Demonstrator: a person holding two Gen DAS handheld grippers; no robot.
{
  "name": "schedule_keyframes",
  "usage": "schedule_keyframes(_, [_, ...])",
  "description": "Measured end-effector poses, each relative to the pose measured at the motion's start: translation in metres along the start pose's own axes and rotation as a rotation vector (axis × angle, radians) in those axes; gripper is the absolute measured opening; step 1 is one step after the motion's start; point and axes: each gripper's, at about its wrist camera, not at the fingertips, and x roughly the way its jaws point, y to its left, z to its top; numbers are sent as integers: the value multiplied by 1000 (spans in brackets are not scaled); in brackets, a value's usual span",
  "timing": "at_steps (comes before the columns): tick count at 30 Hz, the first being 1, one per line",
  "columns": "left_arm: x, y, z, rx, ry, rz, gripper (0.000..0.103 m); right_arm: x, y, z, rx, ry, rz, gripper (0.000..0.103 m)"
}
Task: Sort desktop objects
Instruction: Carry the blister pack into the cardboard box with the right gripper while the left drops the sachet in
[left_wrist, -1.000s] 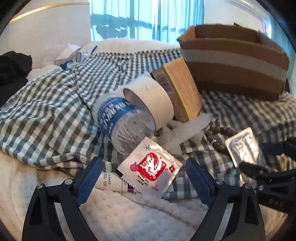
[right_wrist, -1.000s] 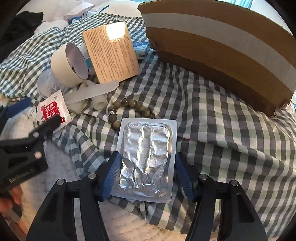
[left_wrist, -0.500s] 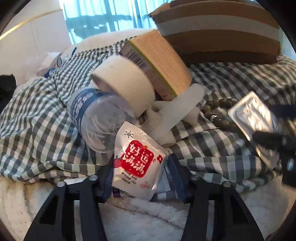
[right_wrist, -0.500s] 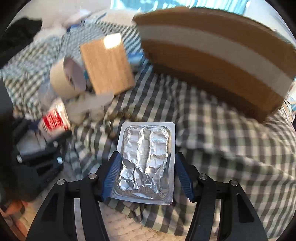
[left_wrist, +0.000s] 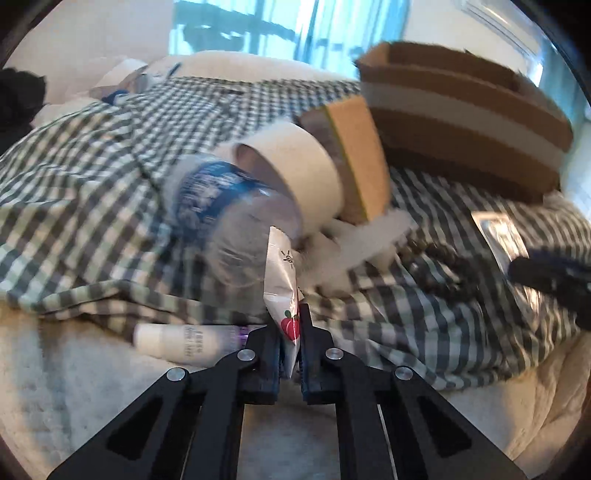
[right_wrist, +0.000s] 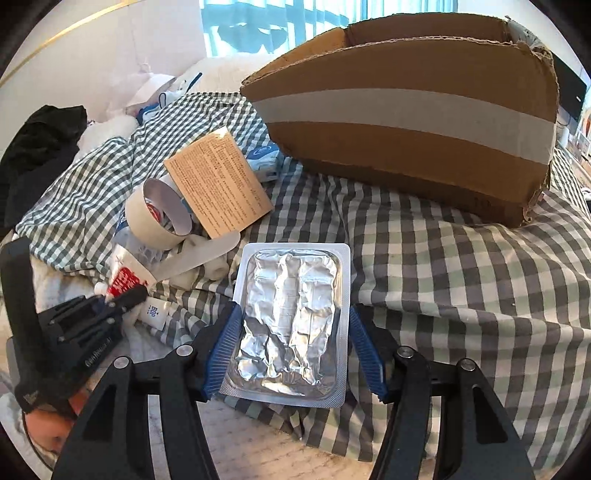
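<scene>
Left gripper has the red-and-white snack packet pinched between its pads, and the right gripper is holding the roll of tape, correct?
Not quite. The left gripper does pinch the snack packet, but the right gripper holds the foil blister pack, as the right wrist view shows. The roll of tape lies in the pile.

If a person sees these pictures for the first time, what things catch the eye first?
Probably the silver foil blister pack, clamped flat between the right gripper pads in the foreground. Next, the big cardboard box with a pale tape band, standing behind on the checked cloth. On the left, the left gripper pinches a small red-and-white sachet edge-on.
</scene>
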Motion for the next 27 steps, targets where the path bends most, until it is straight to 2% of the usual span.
schedule_keyframes(3, [-10, 0, 3, -18, -47, -19, 7, 1, 0, -1, -2, 0, 10, 60])
schedule_keyframes(8, [-31, -9, 9, 9, -123, -51, 7, -5, -4, 3, 0, -22, 24, 60])
schedule_keyframes(17, [-54, -18, 22, -11, -173, -103, 7, -62, 6, 18, -69, -198, 64, 60])
schedule_keyframes(23, [-66, -28, 49, -28, -214, -162, 7, -76, 6, 51, -98, -264, 59, 60])
schedule_keyframes(27, [-72, -39, 86, -26, -260, -198, 7, -91, -4, 87, -98, -337, 10, 60])
